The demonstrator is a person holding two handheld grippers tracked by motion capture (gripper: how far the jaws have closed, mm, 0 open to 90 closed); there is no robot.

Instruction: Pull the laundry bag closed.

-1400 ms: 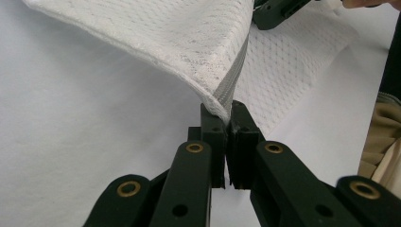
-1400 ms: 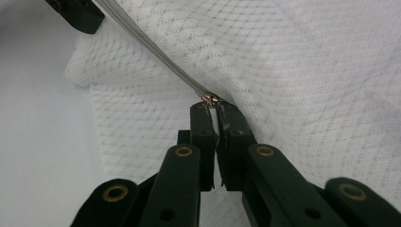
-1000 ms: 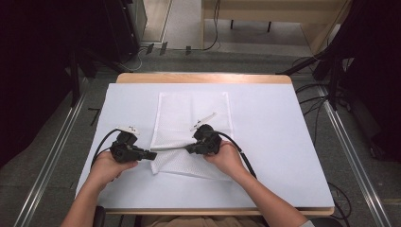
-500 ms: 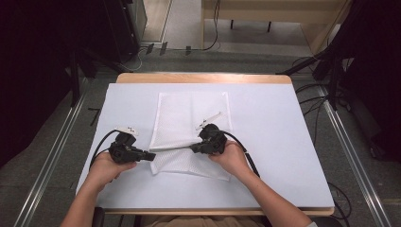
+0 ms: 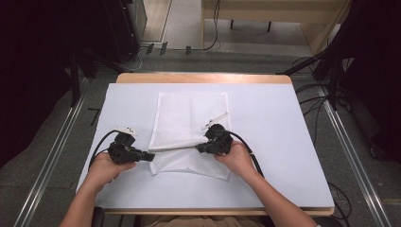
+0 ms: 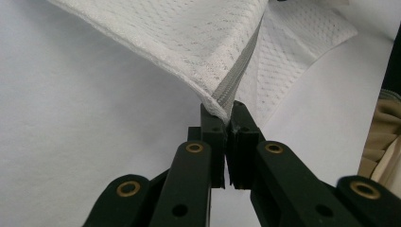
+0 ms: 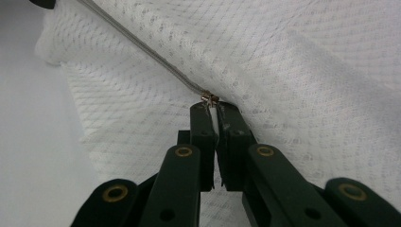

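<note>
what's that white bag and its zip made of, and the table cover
The white bag looks like synthetic mesh fabric, matte: a fine grid of small holes shows in the weave. Its zip has grey woven tape; the slider glints like metal, though that is uncertain. The table cover looks smooth, matte white, perhaps paper or foam sheet.

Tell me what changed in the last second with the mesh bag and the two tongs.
The right tongs, shut on the zipper pull, slid a little to the right along the zipper, away from the left tongs. The left tongs stayed put, clamped on the corner of the white mesh bag at the zipper's end. The bag still lies flat on the white table cover.
</note>
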